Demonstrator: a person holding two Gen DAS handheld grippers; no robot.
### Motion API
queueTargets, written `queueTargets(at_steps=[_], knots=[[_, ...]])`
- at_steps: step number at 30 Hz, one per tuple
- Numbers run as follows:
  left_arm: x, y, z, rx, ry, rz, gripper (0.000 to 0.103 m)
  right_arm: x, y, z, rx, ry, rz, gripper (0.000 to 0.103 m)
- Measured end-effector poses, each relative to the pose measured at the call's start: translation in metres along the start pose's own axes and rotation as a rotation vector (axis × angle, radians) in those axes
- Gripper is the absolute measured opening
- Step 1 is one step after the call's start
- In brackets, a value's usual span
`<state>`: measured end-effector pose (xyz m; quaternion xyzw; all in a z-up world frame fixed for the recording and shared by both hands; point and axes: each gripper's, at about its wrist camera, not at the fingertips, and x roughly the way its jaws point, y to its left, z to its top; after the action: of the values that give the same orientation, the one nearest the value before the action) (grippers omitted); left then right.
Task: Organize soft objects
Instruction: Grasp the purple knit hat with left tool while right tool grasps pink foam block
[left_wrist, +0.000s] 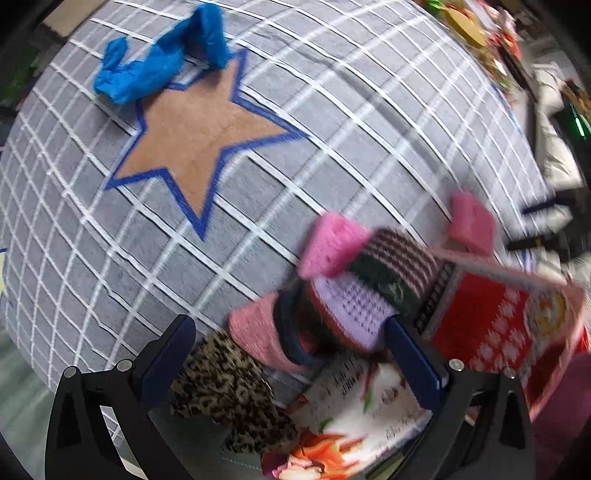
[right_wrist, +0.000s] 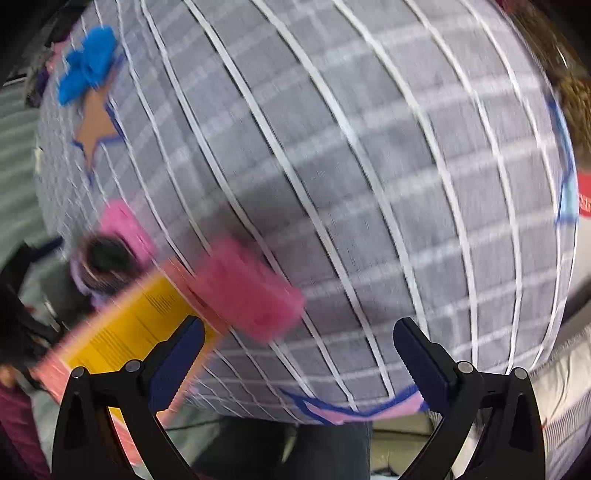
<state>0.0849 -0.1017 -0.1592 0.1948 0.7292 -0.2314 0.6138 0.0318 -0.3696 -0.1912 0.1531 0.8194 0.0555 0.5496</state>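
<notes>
In the left wrist view my left gripper (left_wrist: 291, 358) is open, low over a pile of soft things. A knitted piece (left_wrist: 354, 295) in purple, black and pink stripes lies just ahead, touching the right finger. A leopard-print cloth (left_wrist: 229, 391) lies under the left finger. Two pink sponges (left_wrist: 332, 245) (left_wrist: 471, 223) flank the knit. A crumpled blue cloth (left_wrist: 162, 62) rests on one tip of a brown star (left_wrist: 195, 136) outlined in blue. My right gripper (right_wrist: 299, 363) is open and holds nothing. A blurred pink sponge (right_wrist: 247, 288) lies just ahead to its left.
A grey checked tablecloth (left_wrist: 369, 110) covers the table. A red box (left_wrist: 498, 325) and a printed packet (left_wrist: 354, 417) lie by the pile; the box's yellow side (right_wrist: 129, 332) shows on the right wrist. A pink star (right_wrist: 354, 410) and a light blue star (right_wrist: 567, 199) mark table edges.
</notes>
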Motion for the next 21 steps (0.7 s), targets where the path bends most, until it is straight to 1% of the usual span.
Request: queueTargets(at_steps=[3,4,6,7,8,9,10,12,15,17,19,21], knots=[[-0.007,0.007,0.012,-0.066,-0.075,0.099,0.103,0.014,-0.01,-0.013,0.022,0.034,0.023,0.103],[-0.015,0.014,0.017,-0.113,-0.118,0.136,0.103,0.017,-0.012,-0.014,0.03,0.036,0.027,0.103],[-0.029,0.032,0.022,-0.217,-0.181,0.211,0.103,0.02,-0.011,-0.018,0.041,0.026,0.026,0.103],[-0.037,0.044,0.023,-0.282,-0.207,0.207,0.103,0.019,-0.012,-0.019,0.042,0.016,0.026,0.103],[-0.042,0.052,0.023,-0.325,-0.225,0.189,0.103,0.02,-0.012,-0.022,0.037,0.007,0.022,0.103],[-0.049,0.059,0.021,-0.356,-0.244,0.164,0.103,0.021,-0.002,-0.023,0.034,0.002,0.017,0.103],[-0.055,0.063,0.018,-0.361,-0.258,0.136,0.103,0.018,0.0,-0.022,0.027,-0.006,0.008,0.103],[-0.062,0.062,0.017,-0.323,-0.255,0.109,0.103,0.016,0.007,-0.022,0.003,-0.017,-0.001,0.103],[-0.057,0.041,0.017,-0.214,-0.208,0.103,0.103,0.018,0.015,-0.024,-0.031,-0.027,-0.015,0.103],[-0.053,0.037,0.014,-0.179,-0.193,0.097,0.103,0.021,0.021,-0.023,-0.052,-0.035,-0.034,0.103],[-0.044,0.035,0.014,-0.184,-0.18,0.088,0.103,0.024,0.026,-0.023,-0.087,-0.048,-0.066,0.103],[-0.038,0.037,0.02,-0.223,-0.171,0.065,0.103,0.028,0.035,-0.02,-0.113,-0.074,-0.102,0.103]])
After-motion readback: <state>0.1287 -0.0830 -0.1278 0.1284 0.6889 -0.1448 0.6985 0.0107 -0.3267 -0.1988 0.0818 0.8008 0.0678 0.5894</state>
